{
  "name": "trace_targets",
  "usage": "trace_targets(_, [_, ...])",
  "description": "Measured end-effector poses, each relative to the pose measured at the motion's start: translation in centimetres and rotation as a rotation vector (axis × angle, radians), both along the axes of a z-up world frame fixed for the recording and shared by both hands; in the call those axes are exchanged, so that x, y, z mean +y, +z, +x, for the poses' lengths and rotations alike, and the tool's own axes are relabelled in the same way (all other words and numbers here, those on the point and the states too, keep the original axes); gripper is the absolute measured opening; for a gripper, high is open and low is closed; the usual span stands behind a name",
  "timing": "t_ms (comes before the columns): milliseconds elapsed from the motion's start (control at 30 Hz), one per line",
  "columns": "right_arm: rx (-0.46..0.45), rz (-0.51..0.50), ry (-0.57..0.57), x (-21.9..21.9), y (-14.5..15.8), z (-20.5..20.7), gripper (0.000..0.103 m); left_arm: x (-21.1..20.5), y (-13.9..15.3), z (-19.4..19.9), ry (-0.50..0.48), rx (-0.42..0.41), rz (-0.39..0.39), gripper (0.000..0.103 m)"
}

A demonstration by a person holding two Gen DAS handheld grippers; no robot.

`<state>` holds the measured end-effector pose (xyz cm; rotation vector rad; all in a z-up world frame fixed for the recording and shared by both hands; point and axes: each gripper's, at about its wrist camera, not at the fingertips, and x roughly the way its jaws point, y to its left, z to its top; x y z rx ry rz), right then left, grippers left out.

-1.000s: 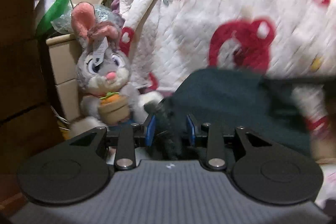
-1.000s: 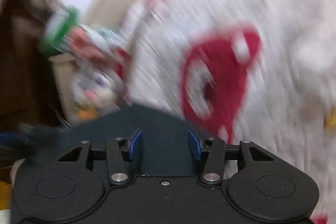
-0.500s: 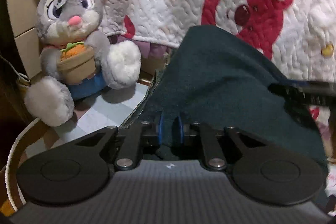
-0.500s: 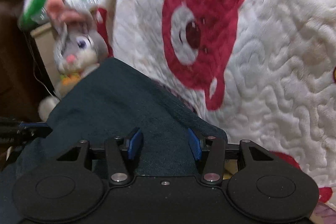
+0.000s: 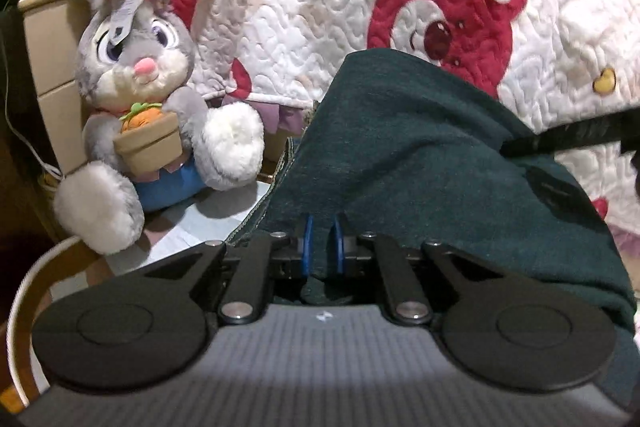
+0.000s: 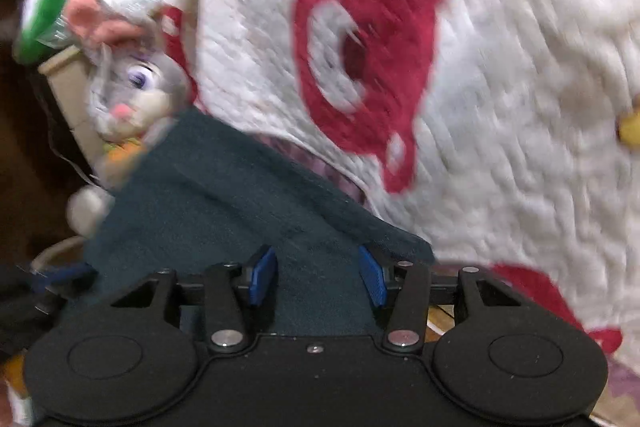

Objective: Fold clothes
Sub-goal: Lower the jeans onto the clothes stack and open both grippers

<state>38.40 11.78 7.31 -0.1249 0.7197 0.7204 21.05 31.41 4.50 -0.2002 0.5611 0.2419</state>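
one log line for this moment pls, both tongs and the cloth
left tongs: shut on dark green garment | right tongs: open, garment between pads, not clamped | behind: plush rabbit, bear quilt

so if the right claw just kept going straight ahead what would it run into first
Most likely the dark green cloth, which already lies between the open right claw. Beyond it is the white quilt with the red bear, though the blur makes depth uncertain.

No readable text, plush rabbit's ear tag point(image 5: 127, 9) apparently blank or blurred
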Motion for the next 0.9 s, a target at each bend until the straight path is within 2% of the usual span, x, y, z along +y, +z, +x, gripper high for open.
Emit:
trace_targets(133, [-0.031, 0.028, 0.109, 2.9, 3.2, -0.5, 0.052, 0.6, 0.0, -0.2, -0.006, -0.002, -0.015, 0.008])
trace_targets(200, [-0.04, -0.057, 0.113, 5.9, 2.1, 0.4, 0.049, 0.3, 0.1, -0.5, -0.016, 0.002, 0.0, 0.008])
trace_targets(267, [-0.066, -0.154, 0.087, 7.9, -0.1, 1.2, 0.051, 0.0, 0.4, -0.7, -0.027, 0.009, 0.017, 0.008])
trace_targets(300, [-0.065, -0.162, 0.077, 8.2, -0.9, 1.5, 0.051, -0.1, 0.6, -0.9, -0.029, 0.01, 0.023, 0.008])
trace_targets(367, [-0.027, -0.138, 0.046, 8.0, -1.7, 2.3, 0.051, -0.1, 1.0, -1.4, -0.027, 0.004, 0.023, 0.009])
trace_targets(467, [0.029, -0.091, 0.023, 6.9, -1.4, 2.8, 0.051, 0.2, 1.3, -2.0, -0.027, -0.001, -0.017, 0.012])
trace_targets(567, [0.02, -0.038, 0.023, 5.3, 0.1, 1.7, 0.052, 0.1, 1.8, -2.4, -0.026, 0.005, -0.033, 0.014])
trace_targets(633, [0.041, 0.027, -0.001, 3.3, 1.2, 0.9, 0.052, -0.1, 2.2, -2.8, -0.023, 0.012, -0.039, 0.02])
trace_targets(700, [0.055, 0.069, 0.003, 1.1, 1.7, -0.5, 0.052, -0.2, 2.6, -3.4, -0.014, 0.007, -0.052, 0.045])
trace_targets(767, [0.07, 0.092, 0.018, -1.0, 1.9, -2.1, 0.052, -0.5, 2.6, -3.9, -0.019, 0.001, -0.065, 0.055])
trace_targets(900, [0.099, 0.137, 0.048, -5.1, 2.2, -5.2, 0.056, -0.8, 2.5, -4.3, 0.005, 0.005, -0.078, 0.066])
